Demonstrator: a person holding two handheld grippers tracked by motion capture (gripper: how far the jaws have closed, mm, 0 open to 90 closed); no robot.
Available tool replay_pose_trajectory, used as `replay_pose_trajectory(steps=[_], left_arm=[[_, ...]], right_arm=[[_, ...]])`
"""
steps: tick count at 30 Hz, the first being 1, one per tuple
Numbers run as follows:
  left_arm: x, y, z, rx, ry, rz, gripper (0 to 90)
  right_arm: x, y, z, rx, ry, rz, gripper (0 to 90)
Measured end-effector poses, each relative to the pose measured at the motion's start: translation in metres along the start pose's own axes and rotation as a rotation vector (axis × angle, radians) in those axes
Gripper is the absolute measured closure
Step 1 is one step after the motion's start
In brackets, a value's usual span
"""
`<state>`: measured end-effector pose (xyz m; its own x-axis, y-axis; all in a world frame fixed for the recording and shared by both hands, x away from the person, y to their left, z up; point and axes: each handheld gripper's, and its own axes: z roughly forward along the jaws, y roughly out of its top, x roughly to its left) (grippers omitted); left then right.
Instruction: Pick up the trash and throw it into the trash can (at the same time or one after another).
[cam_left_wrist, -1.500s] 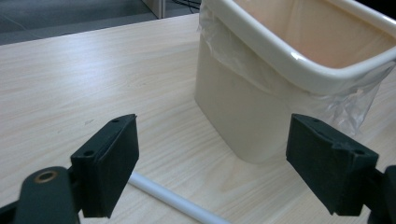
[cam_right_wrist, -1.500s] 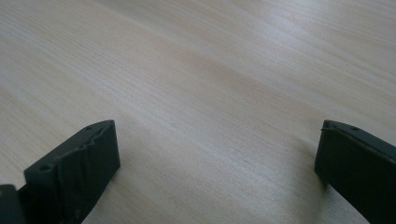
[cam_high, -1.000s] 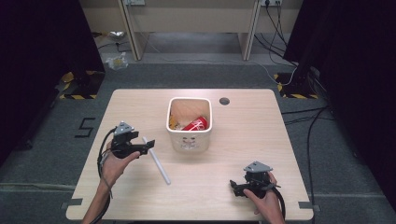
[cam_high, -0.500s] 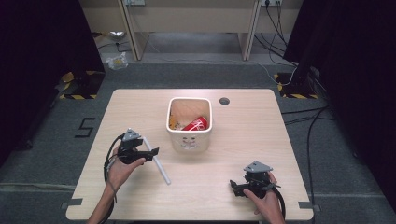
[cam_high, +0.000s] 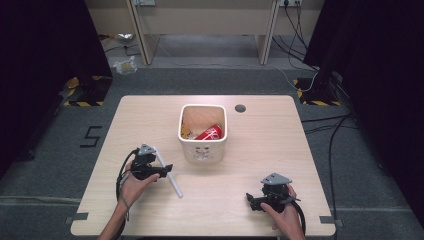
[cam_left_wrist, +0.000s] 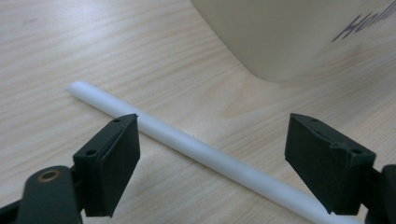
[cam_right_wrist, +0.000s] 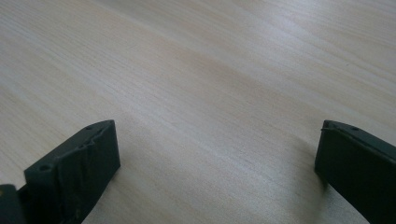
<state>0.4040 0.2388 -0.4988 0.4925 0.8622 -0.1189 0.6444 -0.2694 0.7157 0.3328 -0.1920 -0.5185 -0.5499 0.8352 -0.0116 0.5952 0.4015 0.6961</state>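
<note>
Between the two spread jaws of the left gripper (cam_left_wrist: 212, 163) lies a white straw (cam_left_wrist: 187, 147), flat on the pale wooden table (cam_left_wrist: 70, 42). Seen from the left gripper view, the straw runs at a slant from beyond the left jaw down towards the base of the right jaw, crossing the open gap. Neither jaw is seen to touch it; the jaws stand wide apart, one on each side, hovering low over the straw. Just ahead of this gripper, a little to its right, rises the rounded cream wall of a small bin (cam_left_wrist: 280, 37) with dark lettering on its side.

From the high view, the left gripper (cam_high: 167, 169) is held in the person's left hand (cam_high: 131, 182) with its tips over the middle of the straw (cam_high: 170, 175), which lies just beside the front left corner of the bin (cam_high: 202, 150). Inside the bin sit a red can (cam_high: 209, 133) and some crumpled yellowish scraps.

Well apart, towards the near right corner of the table (cam_high: 280, 135), the right gripper (cam_high: 254, 202) rests low in the person's right hand (cam_high: 282, 215). Its jaws are also spread wide, with bare wood (cam_right_wrist: 210, 93) between and ahead of them.
</note>
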Motion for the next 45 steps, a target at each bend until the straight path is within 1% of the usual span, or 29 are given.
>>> replay_pose_trajectory(steps=[5,7,10,12,13,17,21,28,33,38,43,45], left_arm=[[0.000,-0.004,0.008,0.024,-0.001,-0.009,19.1],[-0.001,-0.006,0.010,0.025,0.000,-0.010,20.1],[-0.002,-0.007,0.012,0.031,0.005,0.004,23.9],[-0.002,-0.007,0.011,0.034,0.024,0.026,29.0],[-0.001,-0.007,0.011,0.035,0.028,0.034,33.5],[0.000,-0.008,0.008,0.045,0.051,0.075,45.0],[0.003,-0.009,0.006,0.045,0.051,0.082,55.4],[0.006,-0.010,0.002,0.051,0.039,0.093,68.2],[0.006,-0.012,0.002,0.043,0.035,0.102,77.7],[0.008,-0.012,0.001,0.040,0.027,0.096,79.0],[0.008,-0.011,0.001,0.045,0.027,0.104,79.4],[0.009,-0.011,0.001,0.044,0.024,0.099,79.4]], right_arm=[[0.000,0.000,0.000,0.000,0.001,-0.002,0.2],[0.000,0.000,0.000,0.000,0.001,-0.003,0.2],[0.000,0.000,0.000,0.000,0.001,-0.003,0.2],[0.000,0.000,0.000,0.001,0.002,-0.001,0.2],[0.000,0.000,0.000,0.001,0.001,-0.002,0.2],[0.000,0.000,0.000,0.001,0.002,-0.002,0.2],[0.000,0.000,0.000,0.001,0.002,-0.002,0.2],[0.000,0.000,0.000,0.001,0.002,-0.002,0.2],[0.000,0.000,0.000,0.001,0.002,-0.002,0.2],[0.000,0.000,0.000,0.001,0.002,-0.002,0.2],[0.000,0.000,0.000,0.001,0.002,-0.002,0.2],[0.000,0.000,0.000,0.002,0.002,-0.002,0.2]])
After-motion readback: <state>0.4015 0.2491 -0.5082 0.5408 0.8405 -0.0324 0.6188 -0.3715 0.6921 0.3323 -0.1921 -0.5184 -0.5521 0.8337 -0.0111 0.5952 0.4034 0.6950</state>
